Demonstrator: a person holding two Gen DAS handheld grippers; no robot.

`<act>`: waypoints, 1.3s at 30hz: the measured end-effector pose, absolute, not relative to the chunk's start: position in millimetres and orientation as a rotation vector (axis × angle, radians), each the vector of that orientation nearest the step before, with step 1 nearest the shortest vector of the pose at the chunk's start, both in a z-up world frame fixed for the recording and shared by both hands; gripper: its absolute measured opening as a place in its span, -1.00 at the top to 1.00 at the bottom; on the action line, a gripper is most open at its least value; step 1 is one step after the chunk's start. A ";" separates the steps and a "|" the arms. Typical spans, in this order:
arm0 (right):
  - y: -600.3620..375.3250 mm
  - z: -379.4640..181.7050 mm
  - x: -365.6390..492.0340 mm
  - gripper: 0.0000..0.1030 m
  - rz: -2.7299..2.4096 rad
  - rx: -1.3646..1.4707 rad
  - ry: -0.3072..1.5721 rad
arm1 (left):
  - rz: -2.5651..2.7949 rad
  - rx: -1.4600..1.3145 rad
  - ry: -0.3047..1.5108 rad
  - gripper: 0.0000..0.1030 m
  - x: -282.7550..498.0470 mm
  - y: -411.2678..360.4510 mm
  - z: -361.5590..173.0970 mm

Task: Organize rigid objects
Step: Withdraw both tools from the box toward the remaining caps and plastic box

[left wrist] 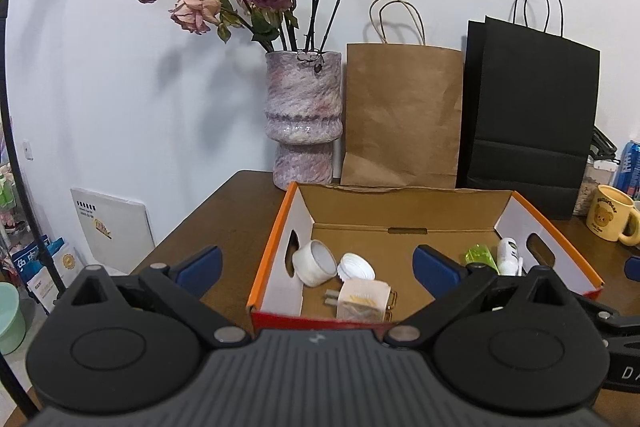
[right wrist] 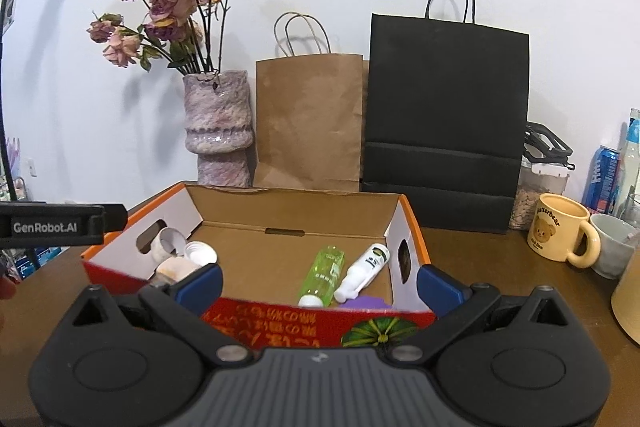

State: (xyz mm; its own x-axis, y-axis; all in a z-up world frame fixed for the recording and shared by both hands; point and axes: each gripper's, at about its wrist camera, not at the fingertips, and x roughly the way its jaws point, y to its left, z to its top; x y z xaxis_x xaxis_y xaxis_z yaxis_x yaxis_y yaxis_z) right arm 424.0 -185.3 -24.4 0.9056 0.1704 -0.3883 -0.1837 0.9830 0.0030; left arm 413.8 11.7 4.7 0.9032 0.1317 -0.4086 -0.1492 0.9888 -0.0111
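Brown corrugated cardboard lines the open box (left wrist: 400, 215) that sits on the wooden table (left wrist: 224, 211) just ahead of both grippers, its orange-edged walls apparently serving as the collecting place for the small rigid items. The left gripper (left wrist: 318, 267) hovers over the near wall with its blue-padded fingers spread wide and nothing between them. Just ahead of it and slightly to its left lie a white jar (left wrist: 314, 263) tipped on its side, a white ribbed lid (left wrist: 356, 266) touching it, and a pale charger block (left wrist: 363, 299) nearest the near wall.

The right gripper (right wrist: 320, 281) is likewise spread apart and empty, poised above the box's red printed front (right wrist: 304, 323). Directly ahead of it a green bottle (right wrist: 325, 273) and a white bottle (right wrist: 364, 271) lie flat side by side on the box floor, a purple object (right wrist: 366, 302) partly hidden below them. The grouping suggests jars to one end, bottles to the other.

Beyond the box, well apart from either gripper, stand a vase of dried roses (left wrist: 304, 119), a brown paper bag (left wrist: 402, 115) and a black paper bag (left wrist: 528, 115). A yellow bear mug (right wrist: 560, 233) waits off to the right.
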 end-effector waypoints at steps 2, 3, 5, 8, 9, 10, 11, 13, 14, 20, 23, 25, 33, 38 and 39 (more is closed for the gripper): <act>-184.5 -24.5 416.2 -1.00 0.185 -0.036 0.400 | 0.144 -0.045 0.422 -1.00 406.9 12.7 5.0; -184.2 -24.8 412.3 -1.00 0.186 -0.038 0.401 | 0.144 -0.045 0.424 -1.00 403.4 13.0 5.1; -182.9 -25.0 404.5 -1.00 0.187 -0.041 0.402 | 0.144 -0.043 0.427 -1.00 397.4 13.0 5.2; -182.0 -25.2 392.9 -1.00 0.188 -0.042 0.403 | 0.138 -0.046 0.428 -1.00 387.1 13.8 5.4; -181.7 -25.3 389.6 -1.00 0.188 -0.042 0.404 | 0.136 -0.046 0.428 -1.00 383.4 13.9 5.5; -181.8 -25.5 386.2 -1.00 0.188 -0.042 0.405 | 0.135 -0.046 0.427 -1.00 379.5 14.0 5.5; -181.6 -25.9 382.9 -1.00 0.188 -0.043 0.406 | 0.133 -0.046 0.427 -1.00 375.8 14.0 5.0; -181.5 -26.7 376.8 -1.00 0.188 -0.042 0.411 | 0.132 -0.045 0.429 -1.00 368.9 14.1 4.1; -181.3 -27.5 373.6 -1.00 0.189 -0.042 0.414 | 0.132 -0.044 0.430 -1.00 365.8 14.5 3.7; -179.5 -32.9 355.8 -1.00 0.188 -0.049 0.431 | 0.129 -0.041 0.443 -1.00 346.6 17.1 -2.6; -178.4 -37.9 347.3 -1.00 0.186 -0.058 0.446 | 0.129 -0.038 0.453 -1.00 337.8 19.3 -7.5; -177.4 -41.9 342.3 -1.00 0.186 -0.066 0.457 | 0.129 -0.034 0.463 -1.00 333.3 20.5 -11.5; -171.2 -55.7 327.6 -1.00 0.190 -0.091 0.501 | 0.125 -0.017 0.510 -1.00 318.5 24.6 -30.8; -166.8 -62.2 323.6 -1.00 0.176 -0.099 0.517 | 0.122 0.009 0.539 -1.00 315.5 27.8 -42.2; -165.5 -64.4 323.6 -1.00 0.171 -0.102 0.523 | 0.123 0.007 0.543 -1.00 315.0 29.0 -43.9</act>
State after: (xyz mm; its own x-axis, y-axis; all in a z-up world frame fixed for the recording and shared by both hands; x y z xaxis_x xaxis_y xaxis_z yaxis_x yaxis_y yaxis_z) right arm 323.6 -165.5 -64.4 0.8525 0.1364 -0.5047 -0.1882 0.9807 -0.0529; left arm 315.0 29.0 -43.9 0.8489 0.1189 -0.5150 -0.1152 0.9926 0.0393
